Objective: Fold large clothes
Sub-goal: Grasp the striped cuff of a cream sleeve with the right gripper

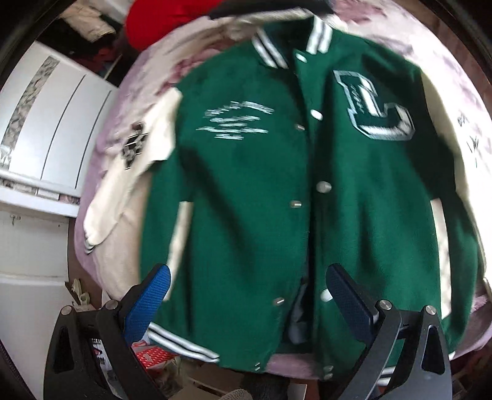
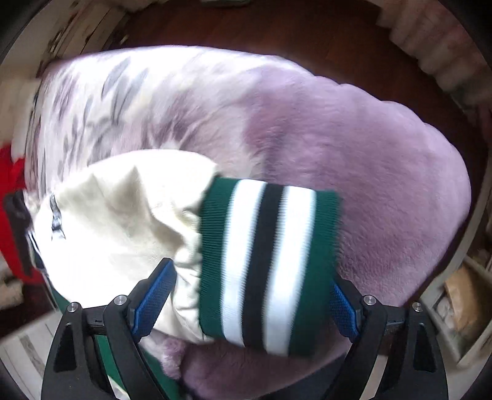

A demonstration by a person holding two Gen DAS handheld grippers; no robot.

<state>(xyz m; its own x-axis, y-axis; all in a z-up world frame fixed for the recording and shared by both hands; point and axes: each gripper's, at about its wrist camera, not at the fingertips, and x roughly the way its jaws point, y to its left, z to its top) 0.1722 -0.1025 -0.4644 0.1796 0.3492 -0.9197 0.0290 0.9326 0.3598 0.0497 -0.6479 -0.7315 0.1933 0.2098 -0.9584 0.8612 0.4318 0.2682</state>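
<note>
A green varsity jacket [image 1: 246, 184] with cream sleeves lies front up on a lilac blanket [image 1: 461, 92], collar at the far end. My left gripper [image 1: 246, 295] hovers over the jacket's lower hem, open, with nothing held between its blue pads [image 1: 147, 304]. In the right wrist view, my right gripper [image 2: 249, 295] has a cream sleeve [image 2: 123, 221] and its green, white and black striped cuff [image 2: 264, 261] between its fingers. The cuff fills the wide jaws and hides the right fingertip. The left pad [image 2: 156, 301] rests against bunched cream fabric.
The blanket [image 2: 369, 169] covers a bed with dark wooden floor [image 2: 276, 27] beyond it. White cabinet doors [image 1: 46, 123] stand to the left. A red garment [image 1: 160, 24] lies at the far end, and boxes and clutter [image 1: 160, 360] sit below the near edge.
</note>
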